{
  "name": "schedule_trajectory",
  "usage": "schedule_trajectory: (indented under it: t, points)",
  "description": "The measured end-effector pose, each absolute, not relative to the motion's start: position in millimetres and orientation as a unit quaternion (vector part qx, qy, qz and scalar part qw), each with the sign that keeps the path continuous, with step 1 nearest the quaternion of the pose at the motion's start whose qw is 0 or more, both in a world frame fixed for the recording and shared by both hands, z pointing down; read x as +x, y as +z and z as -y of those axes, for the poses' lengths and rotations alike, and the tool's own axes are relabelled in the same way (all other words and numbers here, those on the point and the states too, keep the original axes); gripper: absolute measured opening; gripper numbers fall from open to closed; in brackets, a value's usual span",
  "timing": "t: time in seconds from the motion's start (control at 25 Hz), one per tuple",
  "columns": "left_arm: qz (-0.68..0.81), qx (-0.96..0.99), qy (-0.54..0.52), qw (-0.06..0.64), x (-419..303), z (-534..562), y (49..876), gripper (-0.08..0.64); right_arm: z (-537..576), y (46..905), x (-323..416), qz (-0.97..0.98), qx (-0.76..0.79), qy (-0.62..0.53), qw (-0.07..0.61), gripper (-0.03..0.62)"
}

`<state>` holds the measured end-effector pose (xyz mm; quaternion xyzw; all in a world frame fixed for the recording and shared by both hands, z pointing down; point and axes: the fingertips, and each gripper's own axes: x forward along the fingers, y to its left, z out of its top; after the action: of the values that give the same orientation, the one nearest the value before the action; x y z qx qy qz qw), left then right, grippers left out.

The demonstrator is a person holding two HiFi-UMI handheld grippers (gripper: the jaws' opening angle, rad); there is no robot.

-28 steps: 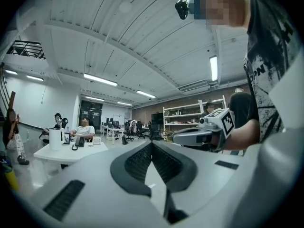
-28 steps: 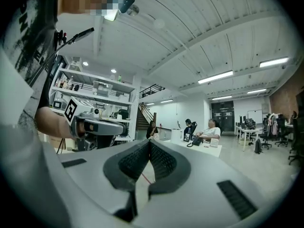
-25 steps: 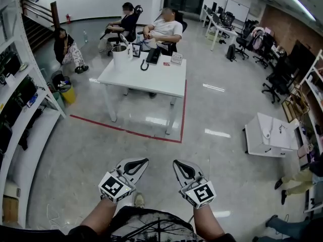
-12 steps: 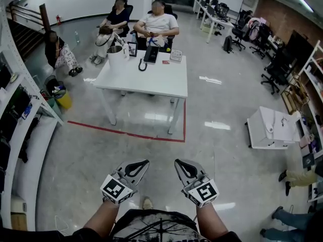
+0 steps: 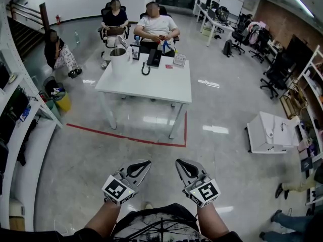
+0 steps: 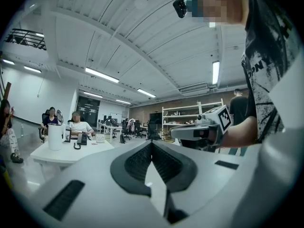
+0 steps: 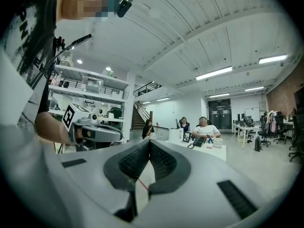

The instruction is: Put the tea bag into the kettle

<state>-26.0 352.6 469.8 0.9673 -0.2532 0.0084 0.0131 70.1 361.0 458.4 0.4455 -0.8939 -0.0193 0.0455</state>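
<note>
Since a second ago the white table [image 5: 151, 87] has drifted a little rightward and the two seated people behind it now sit squarely at its far edge, while both grippers hang low before the person as before. Starting with the left gripper [image 5: 145, 163], its jaws are clenched tip to tip on nothing, which its own view confirms [image 6: 151, 142]; the right gripper [image 5: 179, 162] is likewise pressed closed and empty [image 7: 148, 141], and the two sit side by side, near but apart. Beyond them stretches glossy floor [image 5: 91, 155], crossed by a red tape line [image 5: 126, 136] that runs along the table's near and right sides. On the tabletop's far left corner stands the white kettle [image 5: 119, 59], upright, lid raised (as best the head view shows), well apart from both grippers. Beside it are a small framed picture [image 5: 135, 52], a dark telephone [image 5: 153, 58] with its coiled cord, and a little card [image 5: 179, 59]; the tea bag cannot be picked out among these small things at this range. One seated person [image 5: 115, 21] and another [image 5: 156, 26] face the table, a third person [image 5: 55, 47] sits by the stairs at left, white shelving [image 5: 20, 120] lines the left wall, and a low white cart [image 5: 270, 133] stands off to the right.
</note>
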Motion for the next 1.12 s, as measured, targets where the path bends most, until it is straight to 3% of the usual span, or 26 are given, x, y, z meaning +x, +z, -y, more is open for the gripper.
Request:
schedule_trajectory:
  t: [1.12]
  points:
    - [0.283, 0.959, 0.013, 0.004, -19.4, -261.3, 469.3, 0.008, -253.4, 458.3, 76.9, 0.910, 0.413, -0.026, 0.028, 0.011]
